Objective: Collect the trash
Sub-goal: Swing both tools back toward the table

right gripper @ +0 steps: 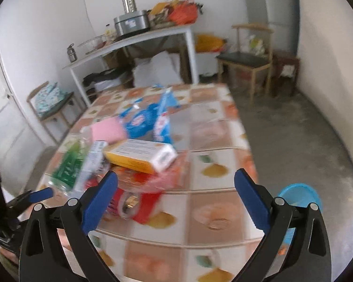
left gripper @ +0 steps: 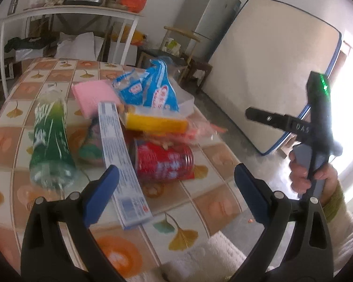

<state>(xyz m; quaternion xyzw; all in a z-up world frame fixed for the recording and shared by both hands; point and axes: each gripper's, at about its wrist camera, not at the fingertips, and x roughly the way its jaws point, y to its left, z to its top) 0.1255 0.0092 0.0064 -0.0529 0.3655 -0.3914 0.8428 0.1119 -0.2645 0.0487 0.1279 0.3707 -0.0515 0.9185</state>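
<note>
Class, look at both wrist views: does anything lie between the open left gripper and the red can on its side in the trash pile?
Yes. A long white and blue carton lies slanted across the pile, overlapping the red can's left end, just ahead of the left gripper. The can's right part is exposed.

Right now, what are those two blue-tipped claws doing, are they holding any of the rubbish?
Left gripper: open, holding nothing, above the pile on the table.
Right gripper: open, holding nothing.

Trash pile (right gripper: 134, 155) crowds the table's (right gripper: 214, 213) left half — the right half lies bare, open to approach.
</note>
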